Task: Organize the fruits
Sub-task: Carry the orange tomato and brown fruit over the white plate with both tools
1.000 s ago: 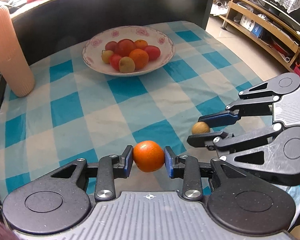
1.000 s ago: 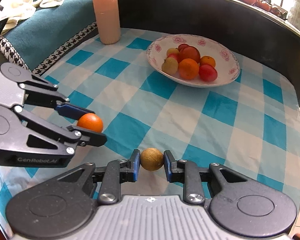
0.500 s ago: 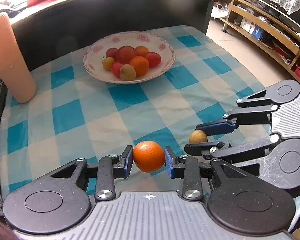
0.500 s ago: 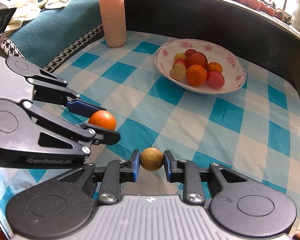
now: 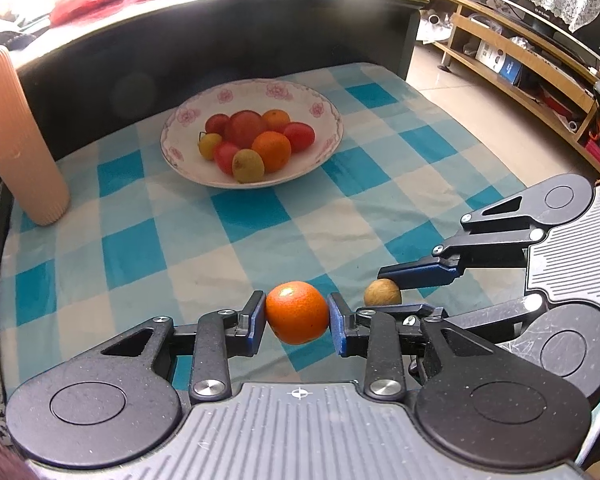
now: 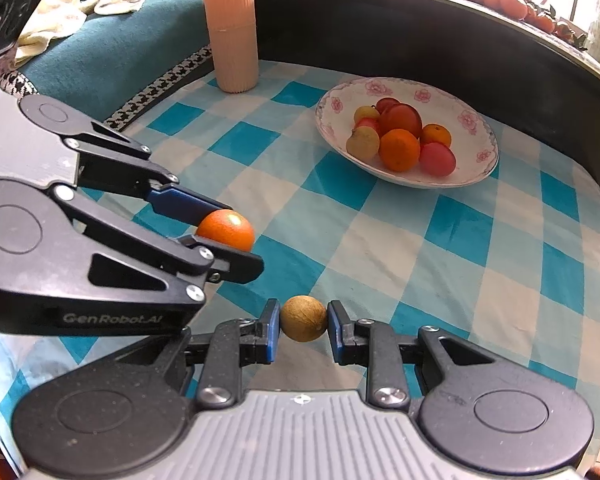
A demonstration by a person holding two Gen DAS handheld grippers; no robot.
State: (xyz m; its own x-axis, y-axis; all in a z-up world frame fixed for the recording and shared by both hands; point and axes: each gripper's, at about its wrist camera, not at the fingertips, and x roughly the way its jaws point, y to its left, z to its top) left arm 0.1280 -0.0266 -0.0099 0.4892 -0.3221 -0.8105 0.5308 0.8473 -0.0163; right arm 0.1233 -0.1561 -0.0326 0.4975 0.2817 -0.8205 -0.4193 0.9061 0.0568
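Left wrist view shows the left gripper (image 5: 297, 323) closed on a round orange mandarin (image 5: 297, 313), blue pads pressed on both its sides; right wrist view shows the right gripper (image 6: 303, 329) closed on a small round tan-brown fruit (image 6: 303, 318), likewise pinched at its widest part. Both fruits hang above the blue-and-white checked tablecloth (image 5: 236, 216), well short of the white floral-rimmed ceramic bowl (image 5: 328, 148) that holds the piled red, orange and yellow-green fruits (image 5: 256, 144); the step in hand looks like carrying both there. To do it well: keep each grip firm; bring one gripper in at a time so they do not collide; lower close over a gap in the pile before letting go, lest either fruit bounce or roll out.
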